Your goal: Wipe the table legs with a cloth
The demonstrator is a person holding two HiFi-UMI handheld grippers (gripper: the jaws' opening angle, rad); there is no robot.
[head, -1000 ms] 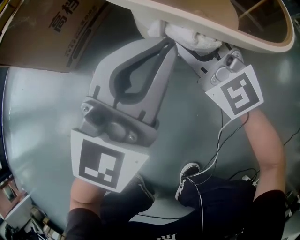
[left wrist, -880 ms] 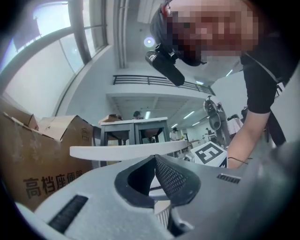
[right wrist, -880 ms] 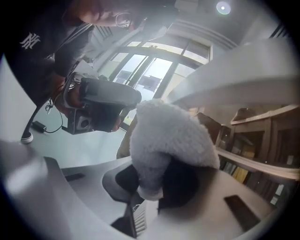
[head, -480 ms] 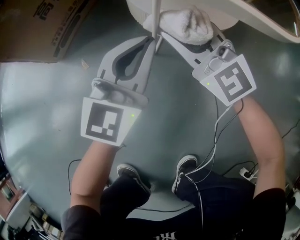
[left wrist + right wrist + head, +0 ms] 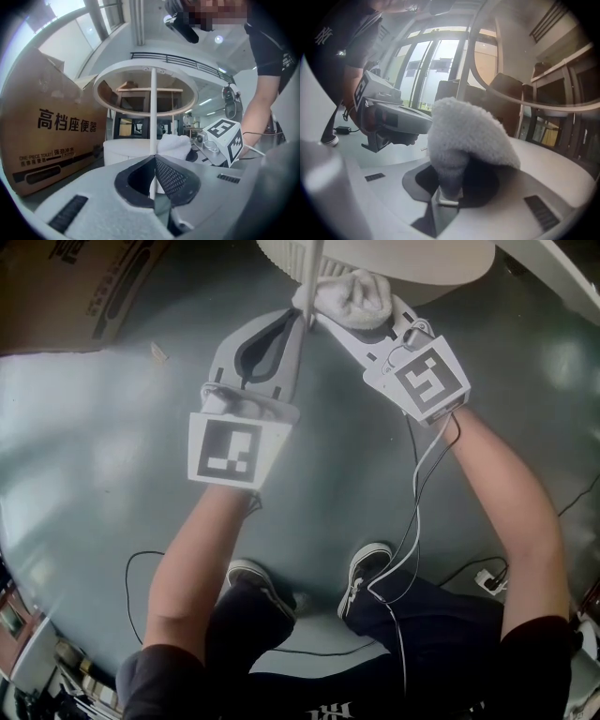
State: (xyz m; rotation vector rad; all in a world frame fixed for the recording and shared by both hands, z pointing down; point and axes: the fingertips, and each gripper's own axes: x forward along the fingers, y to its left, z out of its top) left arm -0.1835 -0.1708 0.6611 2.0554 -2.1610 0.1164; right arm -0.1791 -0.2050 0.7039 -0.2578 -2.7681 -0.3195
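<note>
Head view: left hand-held gripper point(image 5: 300, 322) closed on thin white leg point(image 5: 310, 268); right hand-held gripper point(image 5: 330, 319) pinching cloth point(image 5: 354, 294), pressed against leg. Left gripper view: tips clamped together at leg, cloth just beside. Right gripper view: cloth bunched between jaws.

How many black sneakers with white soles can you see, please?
2: the black left sneaker sits left of centre in the head view, the black right sneaker just right of it.
</note>
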